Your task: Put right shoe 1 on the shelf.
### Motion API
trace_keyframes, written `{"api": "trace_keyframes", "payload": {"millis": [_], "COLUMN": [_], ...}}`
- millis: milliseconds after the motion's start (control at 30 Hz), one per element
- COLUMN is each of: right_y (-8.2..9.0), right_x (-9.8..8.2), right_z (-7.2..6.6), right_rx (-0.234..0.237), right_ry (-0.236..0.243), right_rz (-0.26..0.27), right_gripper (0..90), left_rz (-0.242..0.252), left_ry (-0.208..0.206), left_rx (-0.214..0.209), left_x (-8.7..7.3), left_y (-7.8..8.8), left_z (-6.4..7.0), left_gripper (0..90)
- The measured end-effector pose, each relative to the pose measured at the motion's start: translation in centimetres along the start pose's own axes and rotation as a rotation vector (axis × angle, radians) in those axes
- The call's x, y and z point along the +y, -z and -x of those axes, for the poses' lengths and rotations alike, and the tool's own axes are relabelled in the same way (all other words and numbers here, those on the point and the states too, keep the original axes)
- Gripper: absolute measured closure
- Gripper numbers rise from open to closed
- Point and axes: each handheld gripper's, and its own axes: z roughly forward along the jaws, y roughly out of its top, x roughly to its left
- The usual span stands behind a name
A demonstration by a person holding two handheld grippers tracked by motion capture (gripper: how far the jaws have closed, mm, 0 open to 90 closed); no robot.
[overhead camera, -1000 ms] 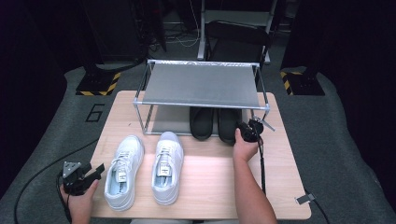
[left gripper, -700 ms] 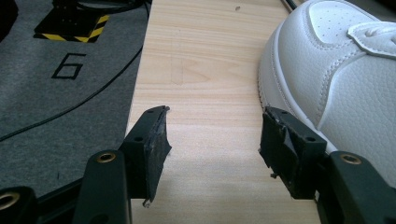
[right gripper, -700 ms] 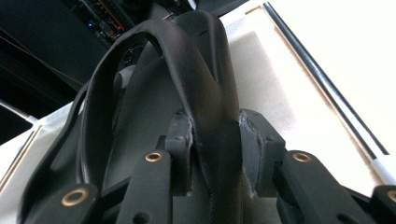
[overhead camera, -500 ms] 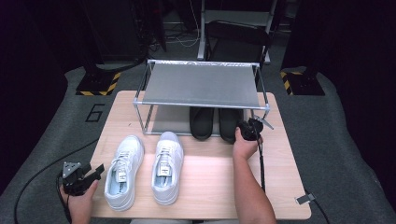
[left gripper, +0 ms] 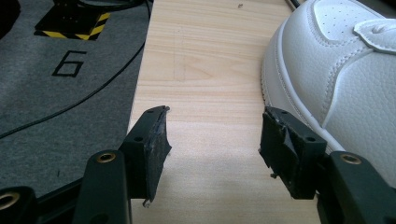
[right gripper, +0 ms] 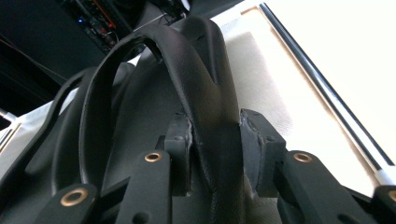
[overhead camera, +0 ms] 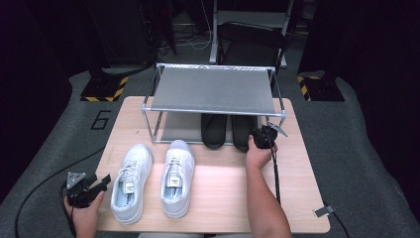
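Black shoe (right gripper: 205, 93) sits under the rack (overhead camera: 213, 89) beside its mate; my right claw (overhead camera: 262, 136) grips its heel collar, unchanged from a second ago. Left claw (left gripper: 212, 140) idles open on the bench (left gripper: 205, 56).

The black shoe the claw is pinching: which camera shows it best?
The right gripper view: the black shoe sits close up, heel rim between the pads. The high view shows it small under the rack.
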Motion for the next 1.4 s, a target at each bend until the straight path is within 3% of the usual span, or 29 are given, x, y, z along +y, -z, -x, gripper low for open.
{"api": "trace_keyframes", "payload": {"millis": [200, 367, 700, 900, 967, 1167, 1400], "right_y": [-0.3, 0.1, 1.7, 3.6, 4.2, 5.9, 8.3], "right_x": [-0.4, -0.3, -0.8, -1.1, -1.2, -1.5, -2.0], "right_z": [0.2, 0.2, -0.7, -0.9, -0.9, -0.7, -0.7], "right_rx": [-0.017, -0.014, -0.008, 0.034, 0.054, 0.082, 0.126], "right_ry": [0.027, 0.033, 0.141, 0.161, 0.171, 0.200, 0.257], "right_rz": [-0.014, 0.011, 0.030, 0.045, 0.043, 0.024, 0.026], "right_gripper": [63.3, 54.2, 45.6, 41.1, 40.4, 40.2, 39.4], "left_rz": [-0.005, -0.006, 0.015, 0.003, 0.020, 0.007, 0.002], "left_ry": [-0.006, -0.002, -0.006, -0.010, -0.008, -0.018, -0.007], "left_rx": [0.001, -0.001, 0.004, -0.003, 0.000, -0.001, -0.015], "left_x": [0.0, 0.0, 0.0, 0.1, 0.1, 0.2, 0.3], "left_y": [0.0, 0.0, 0.0, 0.1, 0.1, 0.3, 0.5], "left_z": [0.0, 0.0, 0.2, 0.2, 0.3, 0.5, 0.4], "left_gripper": [41.2, 41.2, 41.1, 41.1, 41.1, 41.0, 40.2]}}
